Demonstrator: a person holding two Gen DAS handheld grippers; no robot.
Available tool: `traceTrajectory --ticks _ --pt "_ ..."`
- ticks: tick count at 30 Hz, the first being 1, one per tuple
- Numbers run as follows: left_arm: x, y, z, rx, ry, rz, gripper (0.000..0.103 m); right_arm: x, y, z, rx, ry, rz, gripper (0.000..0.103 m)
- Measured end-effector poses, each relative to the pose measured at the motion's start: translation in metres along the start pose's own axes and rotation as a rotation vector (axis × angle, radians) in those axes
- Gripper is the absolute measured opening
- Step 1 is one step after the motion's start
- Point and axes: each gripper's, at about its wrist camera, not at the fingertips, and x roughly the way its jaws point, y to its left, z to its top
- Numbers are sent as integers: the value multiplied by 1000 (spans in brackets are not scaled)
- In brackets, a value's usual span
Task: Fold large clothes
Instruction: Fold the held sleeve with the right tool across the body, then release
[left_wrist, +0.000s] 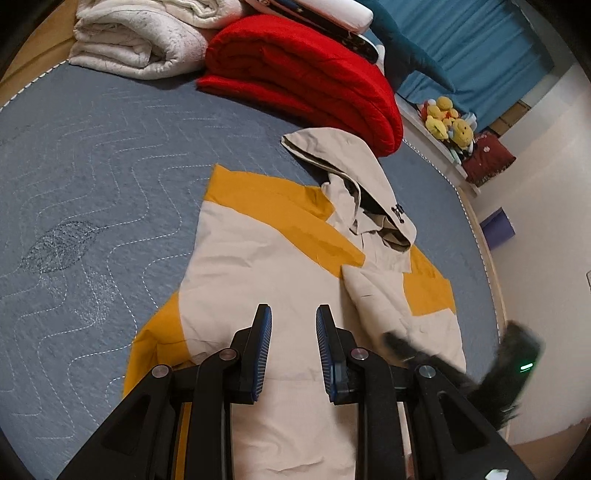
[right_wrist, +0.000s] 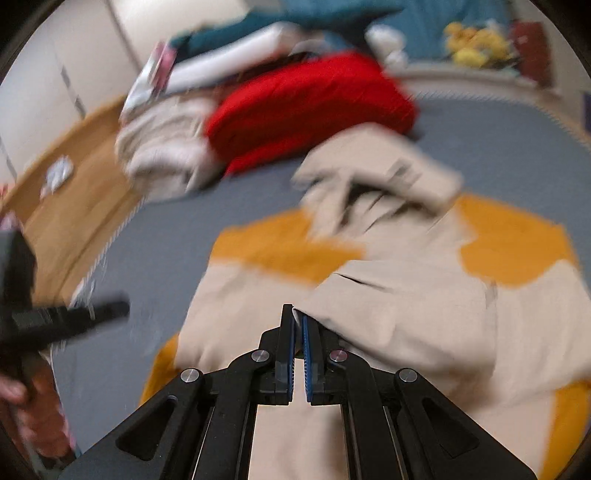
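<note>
A beige and yellow hooded jacket (left_wrist: 266, 251) lies flat on the blue quilted bed (left_wrist: 92, 177), hood toward the far side. My left gripper (left_wrist: 293, 314) is open and empty, hovering over the jacket's lower part. My right gripper (right_wrist: 298, 314) is shut on a beige fold of the jacket (right_wrist: 388, 306), likely a sleeve, and holds it over the jacket's body. The right wrist view is blurred by motion. The right gripper shows blurred at the right edge of the left wrist view (left_wrist: 513, 369).
A folded red blanket (left_wrist: 306, 81) and a folded white blanket (left_wrist: 136, 40) lie at the far end of the bed. Yellow plush toys (left_wrist: 448, 120) sit on a ledge by a blue curtain (left_wrist: 461, 44). The bed's wooden edge (right_wrist: 74, 206) runs on the left.
</note>
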Motion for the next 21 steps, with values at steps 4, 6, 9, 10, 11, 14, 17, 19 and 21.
traceTrajectory --ticks 4,6,9,10,11,14,17,19,21 --pt "5 -6 -3 20 20 -8 22 15 7 -18 -26 130 -14 8" --pt "8 -10 -5 34 28 -9 22 -3 -3 -18 -36 132 -29 10" --pt "15 -19 -10 63 41 -4 22 -40 -24 -18 -4 151 -62 17" --pt "17 -23 -13 75 44 -4 22 -56 -34 -20 27 148 -70 19" --pt "19 -26 -15 83 47 -5 22 -75 -47 -23 76 132 -75 24" --pt "27 -40 -23 119 55 -13 22 -120 -72 -32 165 62 -95 27" --pt "38 -60 -35 174 66 -25 22 -145 -97 -44 227 -14 -132 28" --pt "46 -72 -44 212 77 -36 22 -144 -119 -57 294 -39 -156 28" --pt "53 -82 -53 250 86 -42 22 -121 -140 -65 383 19 -172 28"
